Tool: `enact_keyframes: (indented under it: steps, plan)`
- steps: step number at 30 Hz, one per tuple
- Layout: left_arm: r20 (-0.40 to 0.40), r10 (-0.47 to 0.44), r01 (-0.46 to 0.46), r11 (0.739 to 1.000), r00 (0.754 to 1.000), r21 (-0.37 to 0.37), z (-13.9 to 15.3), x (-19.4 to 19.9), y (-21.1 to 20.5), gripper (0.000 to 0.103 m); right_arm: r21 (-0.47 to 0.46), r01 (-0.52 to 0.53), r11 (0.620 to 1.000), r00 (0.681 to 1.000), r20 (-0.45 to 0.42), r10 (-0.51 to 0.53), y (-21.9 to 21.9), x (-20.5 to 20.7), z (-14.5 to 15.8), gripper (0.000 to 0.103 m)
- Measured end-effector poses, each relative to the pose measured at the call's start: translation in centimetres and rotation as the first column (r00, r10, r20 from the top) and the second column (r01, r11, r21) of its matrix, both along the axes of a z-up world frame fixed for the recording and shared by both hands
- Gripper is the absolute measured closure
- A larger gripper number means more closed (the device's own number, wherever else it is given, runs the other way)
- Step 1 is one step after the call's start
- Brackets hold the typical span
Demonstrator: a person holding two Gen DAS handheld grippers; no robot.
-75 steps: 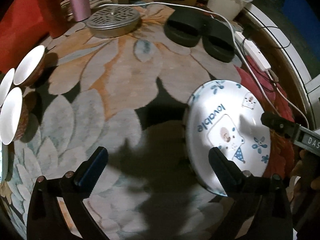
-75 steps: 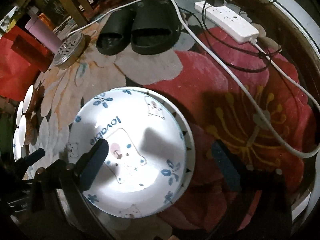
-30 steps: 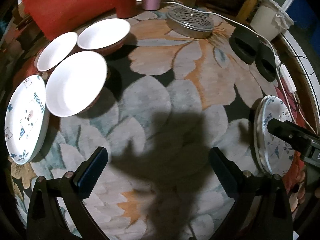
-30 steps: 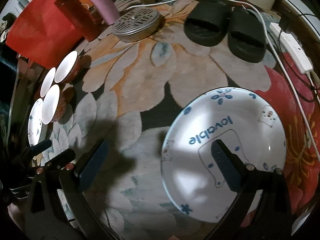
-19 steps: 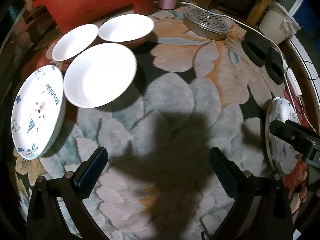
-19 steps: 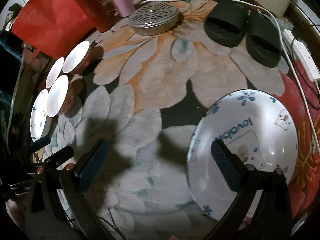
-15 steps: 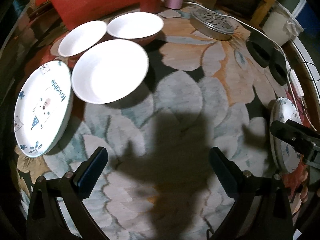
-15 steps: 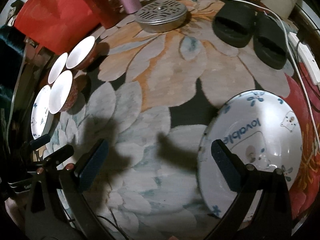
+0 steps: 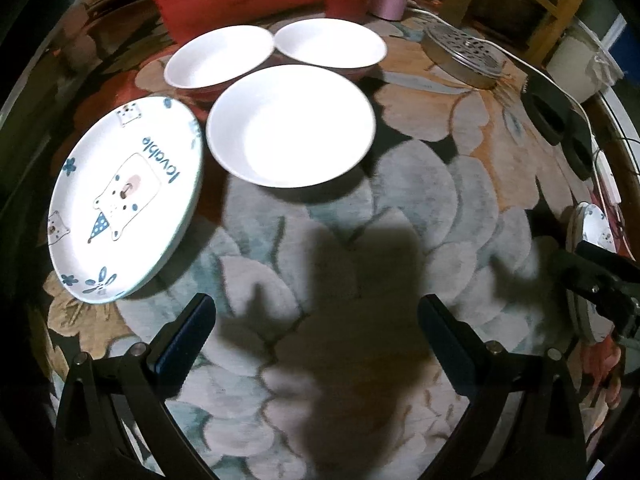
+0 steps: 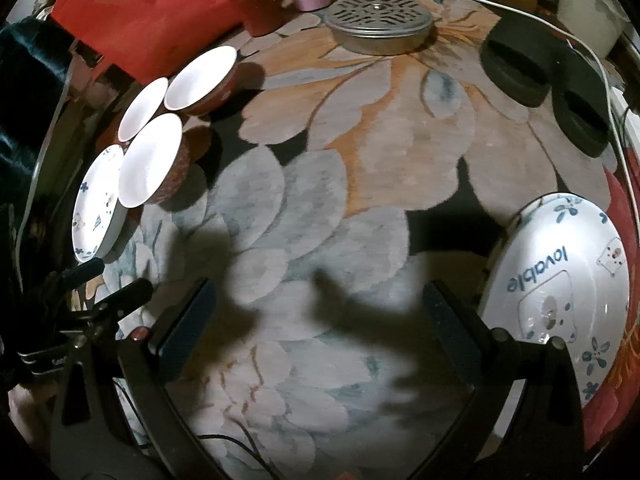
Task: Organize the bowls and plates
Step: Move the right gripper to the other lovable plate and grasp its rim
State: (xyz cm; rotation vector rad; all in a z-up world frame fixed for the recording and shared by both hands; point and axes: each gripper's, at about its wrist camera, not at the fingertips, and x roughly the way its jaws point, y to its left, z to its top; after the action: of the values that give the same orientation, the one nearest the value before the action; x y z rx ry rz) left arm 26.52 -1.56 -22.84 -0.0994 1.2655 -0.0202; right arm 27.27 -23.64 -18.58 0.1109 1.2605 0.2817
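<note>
Hovering over the rug (image 9: 420,200), left claw (image 9: 316,332) and right claw (image 10: 320,320) gape wide, empty.

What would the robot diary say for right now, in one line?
left claw: open, empty | right claw: open, empty | three bowls beside bear plate | plate stack on rug

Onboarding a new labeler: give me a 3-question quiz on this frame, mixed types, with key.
1. How many white bowls sit on the rug?
2. True or false: the left gripper is shut on a plate.
3. The lone bear plate lies: A) left of the nearest bowl, B) on the metal tin, C) under the slippers.

Key: 1. Three, counting the two farther bowls. 2. False; both it and the right gripper are open and empty. 3. A.
</note>
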Motion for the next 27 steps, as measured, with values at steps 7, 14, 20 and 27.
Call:
enact_keyframes:
  steps: [7, 14, 20, 27]
  plan:
    - [-0.004, 0.022, -0.022, 1.000, 1.000, 0.012, -0.5, -0.2, 1.8, 0.002, 0.004, -0.045, 0.999, 0.999, -0.002, 0.045, 2.2, 0.1, -0.2, 0.000]
    - [-0.003, 0.050, -0.050, 0.998, 0.999, 0.023, -0.7, -0.5, 3.8, 0.002, 0.013, -0.096, 0.995, 0.995, -0.008, 0.096, 4.8, -0.1, -0.5, 0.000]
    - [-0.001, 0.068, -0.068, 0.997, 0.998, 0.026, -0.8, -0.8, 5.5, 0.002, 0.020, -0.140, 0.990, 0.990, -0.015, 0.140, 7.1, -0.6, -0.8, 0.000]
    - [0.008, 0.064, -0.065, 0.997, 0.998, 0.030, -0.6, -1.2, 8.0, 0.002, 0.034, -0.178, 0.983, 0.983, -0.031, 0.179, 10.1, -1.0, -1.1, 0.000]
